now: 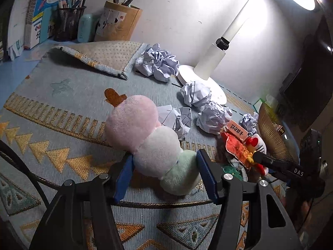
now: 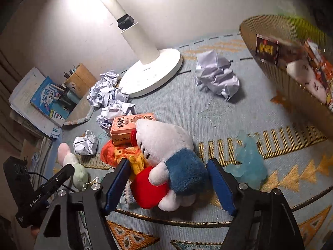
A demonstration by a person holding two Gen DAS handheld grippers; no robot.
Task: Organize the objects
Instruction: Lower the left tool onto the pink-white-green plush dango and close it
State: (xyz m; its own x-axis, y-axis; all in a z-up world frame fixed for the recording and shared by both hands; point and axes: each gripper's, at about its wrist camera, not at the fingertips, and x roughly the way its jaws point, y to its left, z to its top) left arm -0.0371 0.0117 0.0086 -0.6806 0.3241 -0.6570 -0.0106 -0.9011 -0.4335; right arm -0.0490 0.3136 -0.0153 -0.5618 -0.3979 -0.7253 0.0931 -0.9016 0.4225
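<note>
Step in hand, by judgement: pickup of two soft toys from cluttered surface (image 1: 62, 95).

- Left tool (image 1: 164, 173): closed on three-ball plush (image 1: 145, 137).
- Right tool (image 2: 168, 185): astride white-and-blue plush (image 2: 174, 156), contact uncertain.

Next required: firm grip, lift toward basket (image 2: 291, 79).

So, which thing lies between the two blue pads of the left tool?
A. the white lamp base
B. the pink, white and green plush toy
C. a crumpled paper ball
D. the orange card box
B: in the left wrist view the pink, white and green plush toy lies between the pads of the left tool, its green end at the right pad.
</note>
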